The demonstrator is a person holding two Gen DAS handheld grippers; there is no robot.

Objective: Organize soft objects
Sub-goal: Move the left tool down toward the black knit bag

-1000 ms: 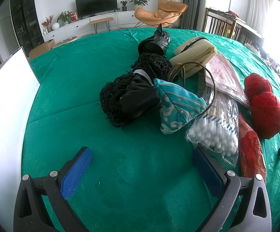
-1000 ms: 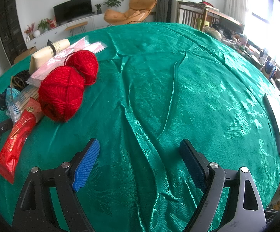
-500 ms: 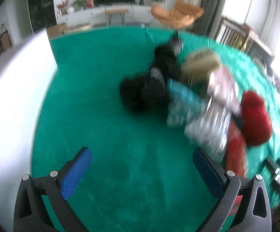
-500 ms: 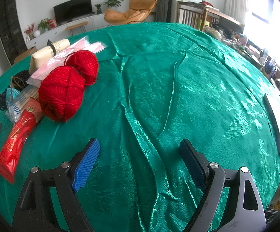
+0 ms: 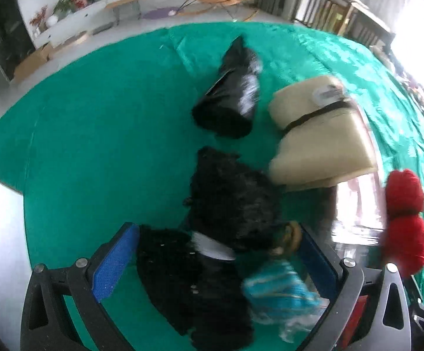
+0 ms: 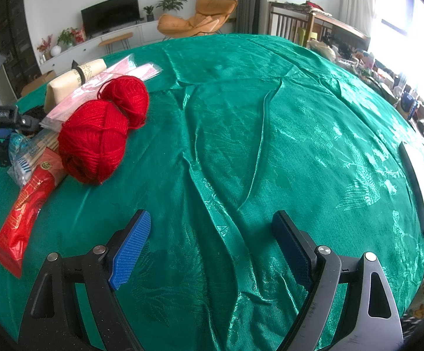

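The left tongs (image 5: 216, 259) are seen spread wide apart above a desk covered by a green patterned satin cloth (image 5: 94, 134), with nothing clamped between the blue pads. Between and just beyond the fingers a crumpled black net fabric bundle with a white label (image 5: 191, 278) is seen, and a blurred teal-and-white patterned pouch (image 5: 282, 289) lies touching it beside the right finger. A second fluffy black knitted heap (image 5: 232, 204) is found just past the bundle, and a shiny black plastic bag (image 5: 235, 96) lies farther off, apart from it. A cream folded cloth bound with a black strap (image 5: 320, 134) rests to the right of the heap. Two red balls of yarn (image 5: 405, 219) are seen at the right edge, touching one another.

The right tongs (image 6: 212, 248) are likewise held open and empty over a bare, wrinkled stretch of the cloth. To their left the same yarn balls are seen, with a long red printed packet (image 6: 24, 210) lying just beside the nearer ball and a clear pink plastic sleeve (image 6: 115, 73) lying behind them.
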